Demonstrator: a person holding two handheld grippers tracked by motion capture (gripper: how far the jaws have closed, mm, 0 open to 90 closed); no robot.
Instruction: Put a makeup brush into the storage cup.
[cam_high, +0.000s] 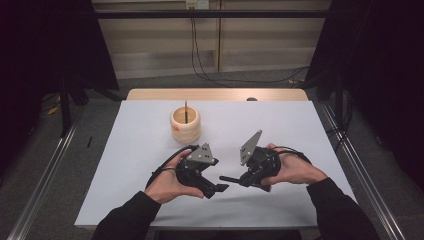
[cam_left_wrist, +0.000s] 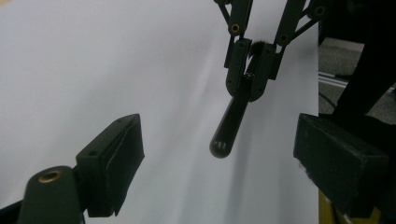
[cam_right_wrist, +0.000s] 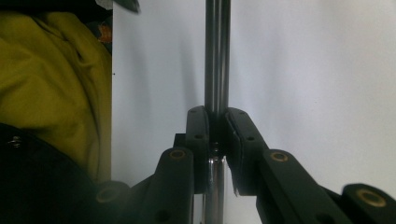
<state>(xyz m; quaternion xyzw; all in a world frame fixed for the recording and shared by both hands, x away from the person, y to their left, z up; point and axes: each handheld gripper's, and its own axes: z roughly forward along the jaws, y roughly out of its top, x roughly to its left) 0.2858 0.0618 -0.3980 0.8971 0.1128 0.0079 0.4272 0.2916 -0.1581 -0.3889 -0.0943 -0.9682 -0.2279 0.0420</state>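
Observation:
My right gripper (cam_high: 246, 181) is shut on a slim dark rod (cam_high: 229, 178) and holds it roughly level above the white table (cam_high: 300, 125), rounded end pointing left. In the right gripper view the pads (cam_right_wrist: 198, 135) clamp the shiny shaft (cam_right_wrist: 215, 56), which runs straight away from the camera. My left gripper (cam_high: 216, 189) hangs just left of that end, open and with nothing between its pads. The left gripper view has the rod's rounded tip (cam_left_wrist: 220, 145) in the air between my wide jaws, clear of both pads (cam_left_wrist: 119, 161), and farther off the right gripper (cam_left_wrist: 250, 77) gripping the rod.
A round wooden holder (cam_high: 185, 125) with a thin stick (cam_high: 186, 111) upright in it stands mid-table behind the left hand. Metal rails run along both sides of the table. A yellow cloth (cam_right_wrist: 46, 70) lies past the table edge.

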